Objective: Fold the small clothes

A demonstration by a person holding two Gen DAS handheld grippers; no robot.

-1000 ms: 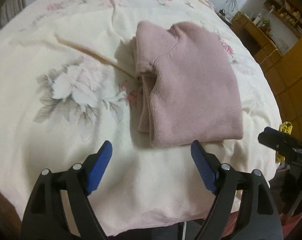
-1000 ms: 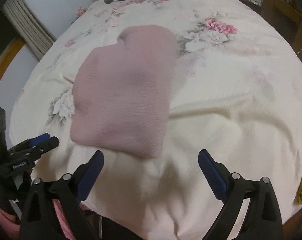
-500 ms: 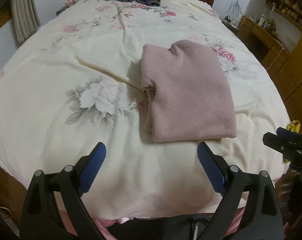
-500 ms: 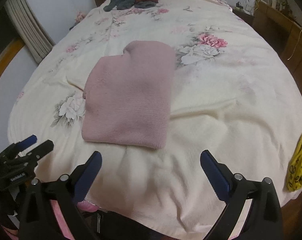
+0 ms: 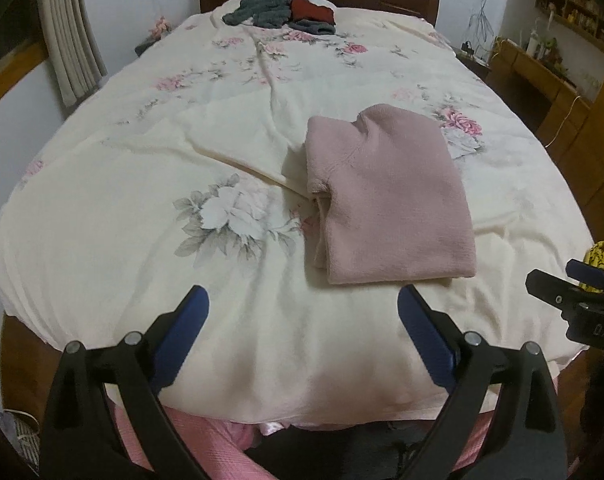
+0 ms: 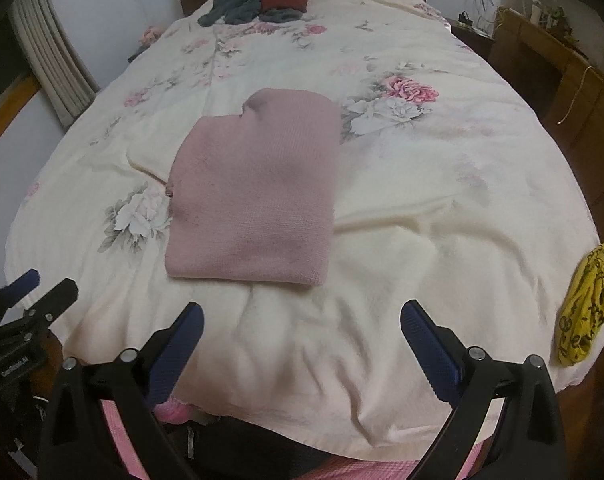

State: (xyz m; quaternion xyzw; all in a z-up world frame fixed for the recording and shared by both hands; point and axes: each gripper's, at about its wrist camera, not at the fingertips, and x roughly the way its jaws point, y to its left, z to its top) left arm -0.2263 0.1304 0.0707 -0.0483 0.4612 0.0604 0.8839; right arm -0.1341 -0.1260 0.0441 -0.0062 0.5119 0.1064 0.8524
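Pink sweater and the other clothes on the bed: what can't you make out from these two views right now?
- Pink sweater: inner folded layers and sleeves hidden beneath its top layer, both views.
- Grey and red clothes pile: too far and small to count garments.
- Yellow patterned cloth: in the left wrist view, mostly hidden behind the right gripper.
- Left gripper: only its tips show in the right wrist view.

I held the left hand-held gripper (image 5: pixel 303 316) and the right hand-held gripper (image 6: pixel 302 322) spread wide, empty, at the bed's near edge.
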